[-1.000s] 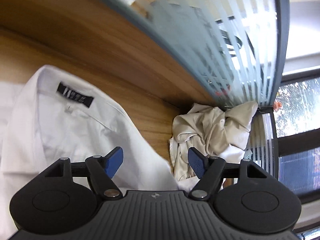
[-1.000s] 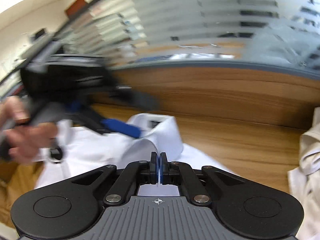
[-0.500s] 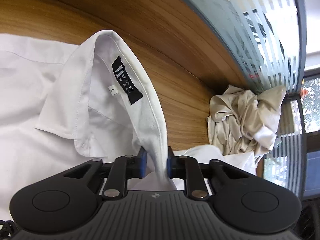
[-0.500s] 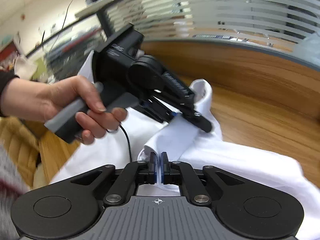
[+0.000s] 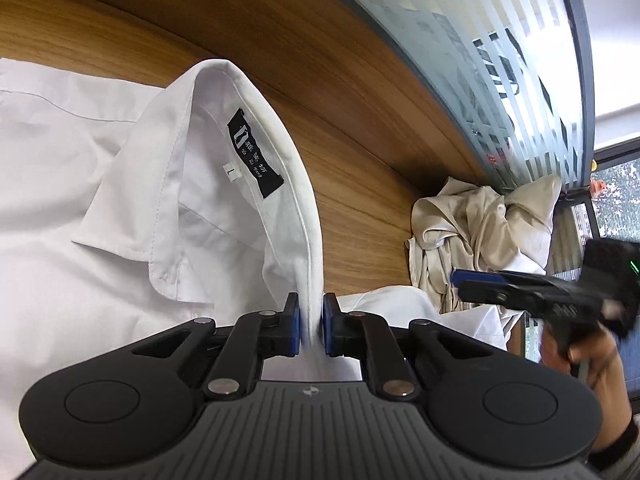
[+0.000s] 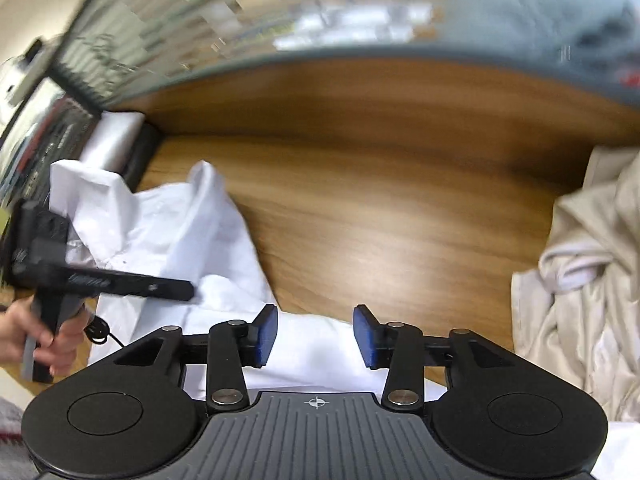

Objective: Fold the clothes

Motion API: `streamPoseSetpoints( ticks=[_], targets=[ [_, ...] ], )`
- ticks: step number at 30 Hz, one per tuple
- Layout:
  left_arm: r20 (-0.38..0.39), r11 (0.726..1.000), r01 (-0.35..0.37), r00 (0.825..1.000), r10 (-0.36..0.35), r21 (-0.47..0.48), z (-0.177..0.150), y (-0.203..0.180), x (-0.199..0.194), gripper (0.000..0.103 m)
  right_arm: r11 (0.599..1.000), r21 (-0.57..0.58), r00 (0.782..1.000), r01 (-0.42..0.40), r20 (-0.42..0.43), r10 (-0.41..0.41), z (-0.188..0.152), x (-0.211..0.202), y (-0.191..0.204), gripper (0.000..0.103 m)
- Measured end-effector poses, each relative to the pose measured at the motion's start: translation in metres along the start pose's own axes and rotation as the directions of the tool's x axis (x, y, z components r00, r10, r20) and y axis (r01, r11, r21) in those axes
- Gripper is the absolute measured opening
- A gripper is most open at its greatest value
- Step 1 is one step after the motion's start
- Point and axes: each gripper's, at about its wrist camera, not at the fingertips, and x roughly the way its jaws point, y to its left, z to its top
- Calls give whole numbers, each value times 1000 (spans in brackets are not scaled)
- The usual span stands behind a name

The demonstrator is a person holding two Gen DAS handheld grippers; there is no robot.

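One white shirt (image 5: 120, 208) – left fingers (image 5: 292, 322) pinch its collar; right fingers (image 6: 266, 334), just opening, empty.

collar label (image 5: 255, 157): black, white logo and small characters, too small to read
size tag (image 5: 233, 172): "L", just beside the collar label

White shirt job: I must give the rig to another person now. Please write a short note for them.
Left claw: shut on the white shirt at its collar.
Right claw: has just been opening, nothing between its pads; shirt cloth lies below it.
Things: shirt spread on the wooden table, collar label facing up. Beige garment crumpled at the right side.
Done: collar gripped.
Left: fold the shirt, then the beige garment.
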Motion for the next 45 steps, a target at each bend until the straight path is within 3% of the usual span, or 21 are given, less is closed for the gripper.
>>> streamPoseSetpoints(
  ticks=[4,10,12,15,18,20,22,25,28,34,35,37,38,39,42,45],
  targets=[
    [9,1000,13,1000,-13,26,-5,-3,-2,12,989,128,981,-71,-168,92,17,40,-28,55],
    [17,999,19,1000,-20,39,-6,-1,-3,12,939,319,905,-131,-347,245,22,90,-61,55],
    [27,998,18,999,-20,53,-3,-2,-5,11,920,353,887,-169,-353,298,11,92,-62,20],
    [63,998,29,997,-33,63,9,-5,-8,11,907,373,918,-197,-253,304,6,76,-58,9],
    [113,996,48,992,-57,79,32,-13,-11,11,886,389,957,-253,-33,287,2,42,-61,5],
    [159,993,54,985,-71,110,55,-23,-10,11,885,376,961,-276,115,251,3,18,-57,4],
    [199,989,48,977,-76,142,79,-33,-7,11,894,348,947,-282,248,202,6,-2,-50,4],
    [228,986,21,972,-60,168,117,-44,8,11,925,311,930,-216,355,98,17,-11,-38,4],
    [235,983,-31,972,-14,183,143,-47,23,11,950,284,919,-128,395,6,29,-2,-29,3],
    [193,965,-115,979,69,235,161,-38,49,14,960,278,931,-39,360,-66,40,42,-28,4],
    [181,962,-120,981,76,245,162,-38,53,21,963,270,934,-14,348,-84,41,47,-26,5],
    [183,956,-141,978,95,256,161,-36,51,46,967,252,938,37,326,-121,43,57,-22,7],
    [189,953,-153,976,105,260,160,-35,46,64,968,243,939,62,316,-139,44,62,-20,11],
    [190,952,-154,976,105,266,159,-36,40,72,968,236,937,83,311,-157,44,61,-19,16],
    [185,946,-154,977,103,286,153,-39,21,77,970,212,920,118,344,-187,39,45,-12,32],
    [177,934,-167,978,115,315,138,-43,-2,80,975,173,898,141,393,-200,25,16,8,37]
  ],
)
